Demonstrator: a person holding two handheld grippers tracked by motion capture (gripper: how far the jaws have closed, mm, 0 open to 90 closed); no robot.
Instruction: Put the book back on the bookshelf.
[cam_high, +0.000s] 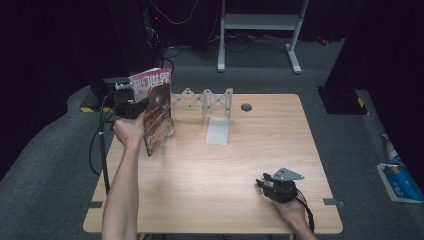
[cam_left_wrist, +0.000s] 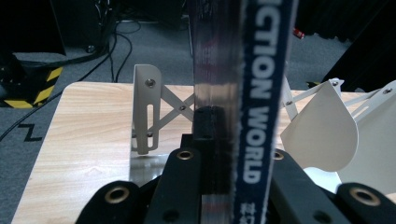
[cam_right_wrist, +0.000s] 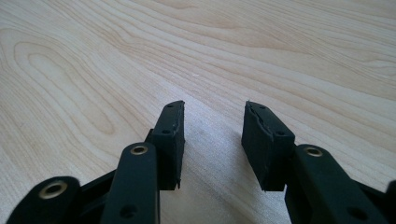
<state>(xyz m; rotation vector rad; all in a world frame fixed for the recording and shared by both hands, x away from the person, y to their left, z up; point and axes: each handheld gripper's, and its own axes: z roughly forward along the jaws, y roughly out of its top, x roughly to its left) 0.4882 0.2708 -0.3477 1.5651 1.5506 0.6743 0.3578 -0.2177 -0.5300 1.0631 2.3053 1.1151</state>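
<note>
A magazine (cam_high: 158, 111) with a red cover stands upright in the air over the table's far left part, gripped by my left gripper (cam_high: 131, 106), which is shut on its edge. In the left gripper view its blue spine (cam_left_wrist: 261, 102) reading "FICTION WORLD" rises between the jaws. Just right of it stands a white expandable metal book rack (cam_high: 212, 106) with scissor links and plates (cam_left_wrist: 145, 109). My right gripper (cam_high: 272, 187) rests low at the table's near right, open, with nothing between its fingertips (cam_right_wrist: 172, 135), over bare wood.
The wooden table (cam_high: 215, 170) has a round cable hole (cam_high: 246, 107) at its far edge. A metal desk frame (cam_high: 260, 22) and cables lie on the grey carpet behind. A blue and white object (cam_high: 400, 181) lies on the floor at right.
</note>
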